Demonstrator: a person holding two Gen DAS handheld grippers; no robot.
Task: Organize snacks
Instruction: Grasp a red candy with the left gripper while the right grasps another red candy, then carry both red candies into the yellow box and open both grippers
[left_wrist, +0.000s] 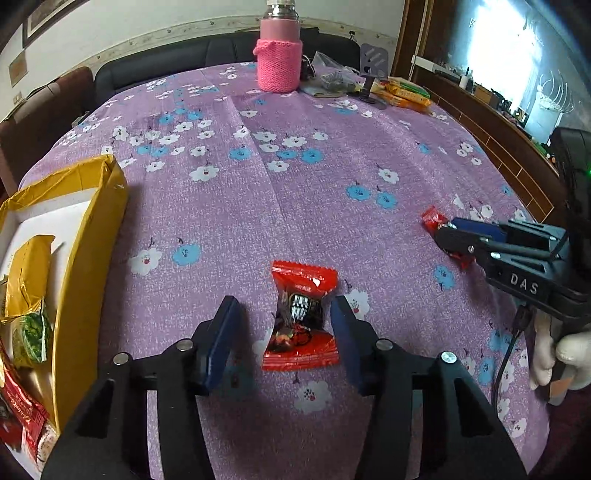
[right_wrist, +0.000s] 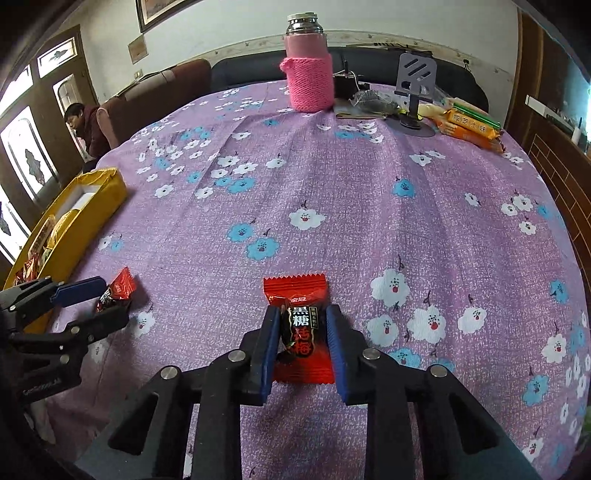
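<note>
Left claw (left_wrist: 282, 325): we see it w/ jaws apart, straddling a red candy packet (left_wrist: 300, 317); pads on both sides w/ a gap to the wrapper, so nothing gripped. From the right wrist view it shows at lower left (right_wrist: 110, 301).
Left candy: lies flat on the surface (left_wrist: 332, 155), between the blue pads, just right of the yellow box.
Right claw (right_wrist: 301, 339): we see its jaws narrow, closed in on a second red candy packet (right_wrist: 301, 328); left pad touches the wrapper's dark middle, right pad looks to be on its edge, so we read it as gripping the packet. In the left wrist view it sits at far right (left_wrist: 443, 234), red wrapper poking out at the tips.
Right candy: resting on the cloth, pinched between the pads, well apart from the box.
Hand: a white-gloved hand (left_wrist: 557, 354) holds the right tool's grip.
Yellow box (left_wrist: 92, 236): open, at the left edge of the surface; holds a green packet (left_wrist: 35, 336), a yellow pack and red wrappers.
Cloth: purple w/ white & blue flowers, covers the whole surface.
Far side: pink-knit-sleeved flask (right_wrist: 308, 77) upright; beside it a grey phone stand (right_wrist: 415, 88) and orange biscuit packs (right_wrist: 471, 127).
Bkgd: a person (right_wrist: 88, 125) sits by the sofa at far left.
</note>
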